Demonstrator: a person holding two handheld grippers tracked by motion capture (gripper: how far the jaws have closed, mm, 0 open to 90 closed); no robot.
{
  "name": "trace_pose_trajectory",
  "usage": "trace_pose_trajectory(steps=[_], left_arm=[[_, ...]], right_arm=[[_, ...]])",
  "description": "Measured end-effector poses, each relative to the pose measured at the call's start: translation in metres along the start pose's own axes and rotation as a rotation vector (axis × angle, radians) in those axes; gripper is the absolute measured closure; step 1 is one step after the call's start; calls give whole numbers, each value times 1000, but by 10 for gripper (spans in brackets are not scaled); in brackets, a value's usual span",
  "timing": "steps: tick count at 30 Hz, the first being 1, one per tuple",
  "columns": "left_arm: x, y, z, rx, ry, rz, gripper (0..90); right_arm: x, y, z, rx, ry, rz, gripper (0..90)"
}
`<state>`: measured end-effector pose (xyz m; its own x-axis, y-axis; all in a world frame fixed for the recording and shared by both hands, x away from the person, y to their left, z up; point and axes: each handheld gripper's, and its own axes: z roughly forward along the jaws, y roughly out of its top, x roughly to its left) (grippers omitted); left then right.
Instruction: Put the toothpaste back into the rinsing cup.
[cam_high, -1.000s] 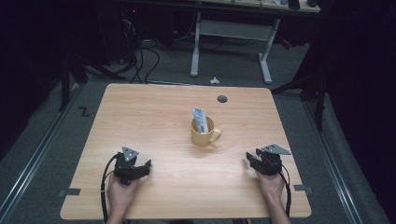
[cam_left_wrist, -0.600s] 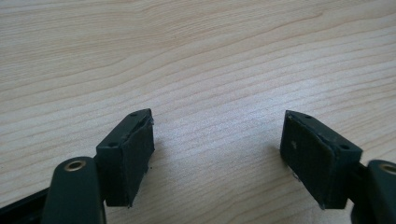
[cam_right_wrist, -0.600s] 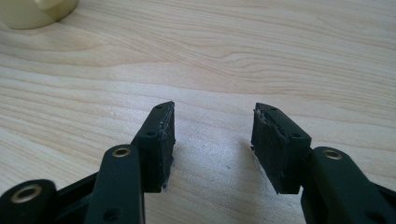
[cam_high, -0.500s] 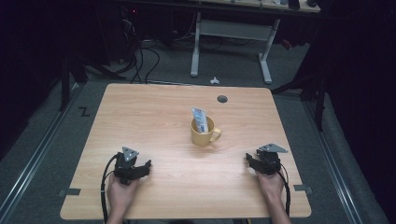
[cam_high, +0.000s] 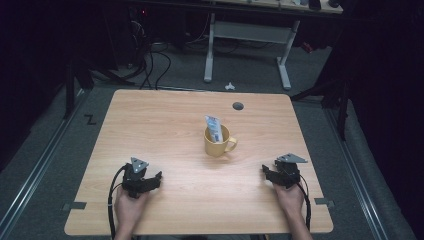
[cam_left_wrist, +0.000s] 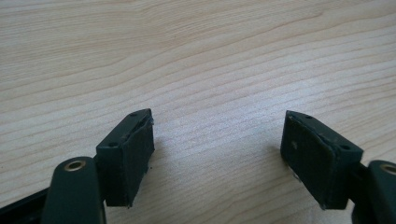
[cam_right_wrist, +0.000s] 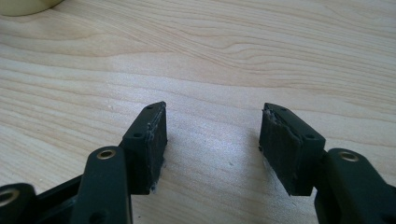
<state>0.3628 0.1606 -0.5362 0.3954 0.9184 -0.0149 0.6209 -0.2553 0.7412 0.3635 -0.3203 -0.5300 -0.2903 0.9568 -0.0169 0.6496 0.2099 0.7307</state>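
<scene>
Overhead first: light wooden table (cam_high: 165, 125) with a yellow mug (cam_high: 217, 142) near its centre, handle pointing toward the right edge. A white-and-blue tube (cam_high: 214, 127) stands tilted inside the mug, top leaning toward the far left. A small dark round grommet (cam_high: 238, 106) sits in the tabletop beyond the mug. Left gripper (cam_high: 145, 181) rests at the near left of the table, held by the left hand (cam_high: 129, 209), grey three-cornered plate on top, black cable looping back along the forearm. Right gripper (cam_high: 272, 173) rests at the near right, held by the right hand (cam_high: 289, 197), also with a grey plate. Both grippers are well apart from the mug and from each other. Beyond the table: grey floor, tangled cables, white legs of another desk.

Left gripper view: left gripper (cam_left_wrist: 217, 158) jaws spread wide, nothing between them, just bare wood grain. Pads look low over the tabletop.

Right gripper view: right gripper (cam_right_wrist: 212, 149) jaws parted, a bit less wide, gap empty. The mug's base (cam_right_wrist: 25, 5) peeks in at the top-left corner, well ahead of the jaws.
</scene>
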Motion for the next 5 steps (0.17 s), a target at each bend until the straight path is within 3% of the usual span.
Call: trace_pose_trajectory(steps=[5], left_arm=[[0,0,0,-1,0,-1,262]], right_arm=[[0,0,0,0,5,-6,396]])
